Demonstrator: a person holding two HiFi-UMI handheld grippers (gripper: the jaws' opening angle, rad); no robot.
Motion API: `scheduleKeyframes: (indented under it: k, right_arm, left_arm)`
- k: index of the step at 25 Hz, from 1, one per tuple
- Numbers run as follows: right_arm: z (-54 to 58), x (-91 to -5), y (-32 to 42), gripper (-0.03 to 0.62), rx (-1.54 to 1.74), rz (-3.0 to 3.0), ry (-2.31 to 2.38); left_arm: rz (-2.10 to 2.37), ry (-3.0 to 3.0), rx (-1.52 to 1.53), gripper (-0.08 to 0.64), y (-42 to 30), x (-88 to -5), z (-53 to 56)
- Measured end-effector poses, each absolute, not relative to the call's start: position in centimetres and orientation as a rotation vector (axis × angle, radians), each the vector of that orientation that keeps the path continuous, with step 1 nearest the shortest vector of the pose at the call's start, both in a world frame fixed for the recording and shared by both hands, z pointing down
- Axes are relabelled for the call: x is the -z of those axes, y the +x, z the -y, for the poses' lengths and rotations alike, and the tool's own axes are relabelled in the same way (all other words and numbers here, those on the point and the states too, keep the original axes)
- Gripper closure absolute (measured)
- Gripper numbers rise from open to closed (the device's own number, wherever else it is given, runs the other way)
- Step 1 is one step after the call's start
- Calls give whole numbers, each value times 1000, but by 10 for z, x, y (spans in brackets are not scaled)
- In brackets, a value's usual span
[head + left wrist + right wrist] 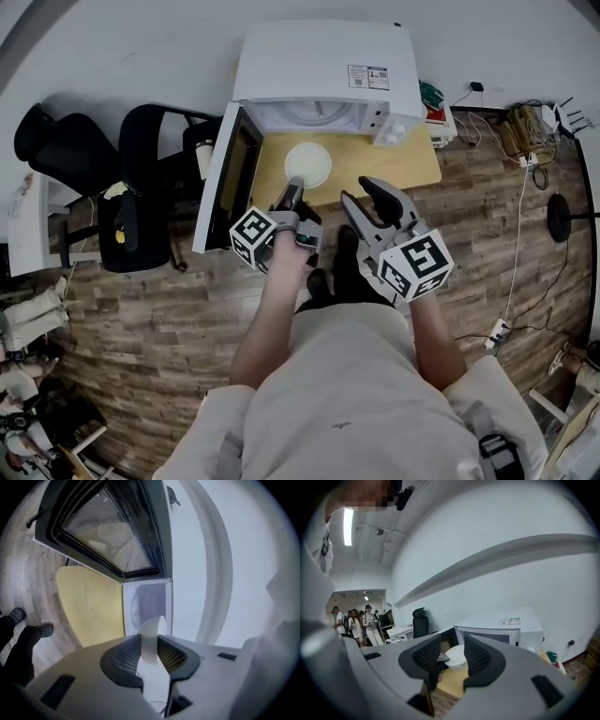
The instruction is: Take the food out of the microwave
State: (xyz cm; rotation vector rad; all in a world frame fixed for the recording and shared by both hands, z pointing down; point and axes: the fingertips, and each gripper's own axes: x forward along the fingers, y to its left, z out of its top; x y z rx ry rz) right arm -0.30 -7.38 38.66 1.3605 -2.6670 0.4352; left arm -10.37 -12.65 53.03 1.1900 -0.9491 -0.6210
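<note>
The left gripper (294,184) is pinching the rim of the white bowl (309,164): in the left gripper view its two ribbed pads (171,654) press on the thin white wall (151,637) from both sides. The bowl is outside the microwave (323,66), just in front of the open cavity and over the yellow table (398,164). Whether it rests on the table top I cannot tell, and what is in it is also not clear.

The right gripper (364,195) is beside the left one, on the bowl's right side and near the table edge. Its jaws stand wide apart and they hold nothing; in the right gripper view the bowl (457,657) shows only far behind the gap.

The microwave door (225,178) is swung fully open to the left. The table stands on a wooden floor (141,319), and black chairs (141,187) are left of the door
</note>
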Motion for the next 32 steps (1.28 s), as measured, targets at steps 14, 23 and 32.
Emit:
scheduleKeyframes:
  k: [14,23,32]
  right_arm:
    - [13,-382,-26,457,-413,2652,1410]
    - [-8,-382,-33,480,-390,2633,1432]
    - [-5,-378,-36,522,-351,2633,1424]
  left_arm:
    - [941,1203,582,466,-123,-509,64]
    - [932,1244,559,466,-120,-497,40]
    - [922,1251,567,466,-114,-488,31]
